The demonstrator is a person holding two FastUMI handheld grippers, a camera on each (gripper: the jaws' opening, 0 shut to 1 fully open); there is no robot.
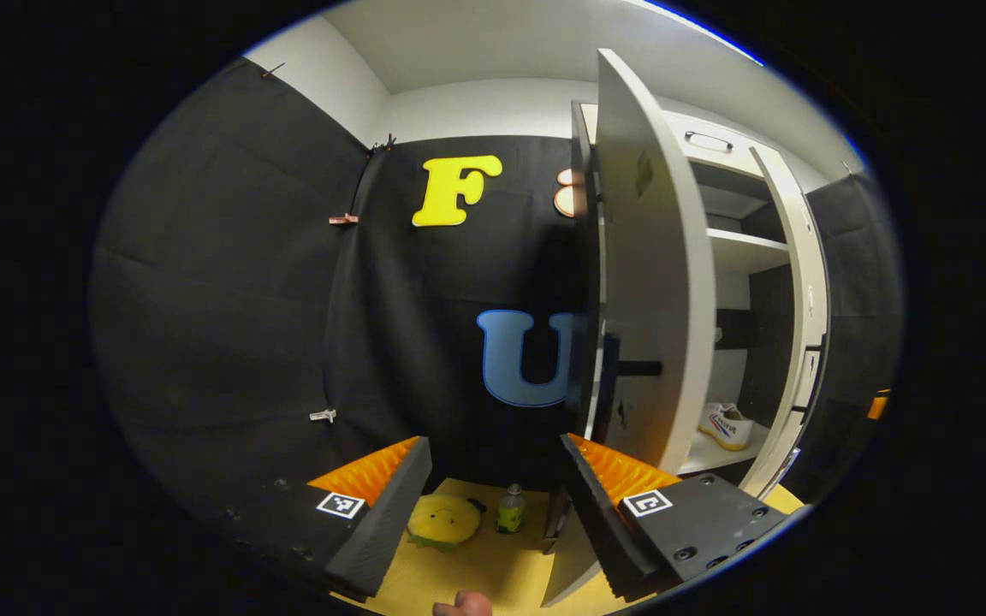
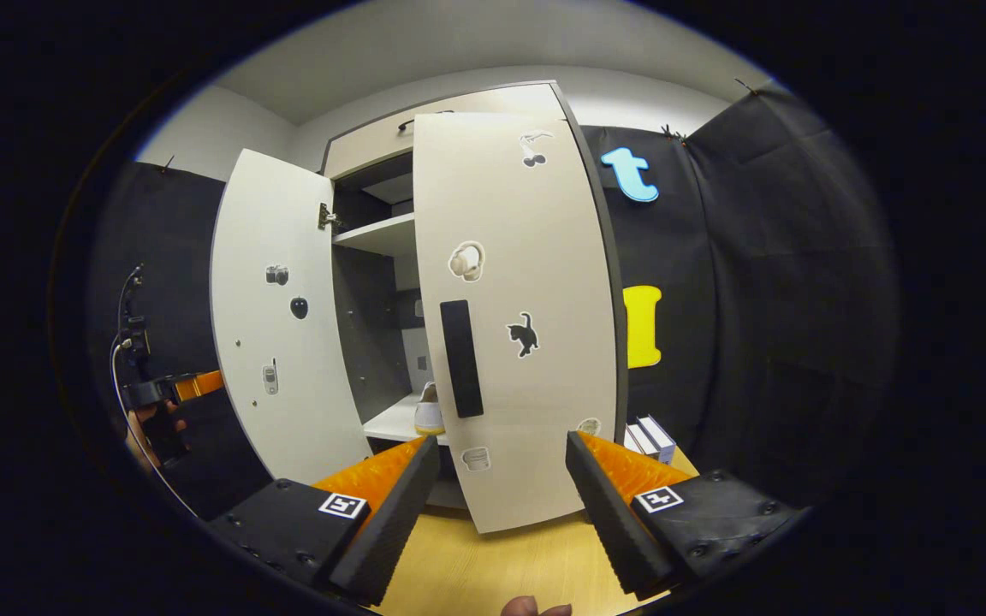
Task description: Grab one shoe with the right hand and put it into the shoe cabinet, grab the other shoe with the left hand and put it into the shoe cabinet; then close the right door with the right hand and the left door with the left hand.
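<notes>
The white shoe cabinet [image 2: 450,107] stands tall against the booth's black cloth wall, and everything else is placed from it. Its right door [image 2: 527,342] is nearly closed, with a dark bar handle [image 2: 461,358] and small stickers of headphones, a cat and sunglasses on its face; no writing on them can be read. Its left door [image 2: 275,316] swings wide open, carrying a few small stickers too. On the cabinet's lower shelf sits a white sneaker [image 1: 726,425] with a striped side logo too small to read; in the right gripper view a shoe heel [image 2: 429,411] shows in the gap between the doors. The left gripper [image 1: 495,479] is held level beside the open left door's edge, fingers spread apart and empty. The right gripper [image 2: 501,479] faces the right door just below the handle, fingers parted, gripping nothing. On the wooden floor [image 1: 493,573] left of the cabinet lie a yellow plush toy [image 1: 443,519] and a small bottle [image 1: 509,509].
</notes>
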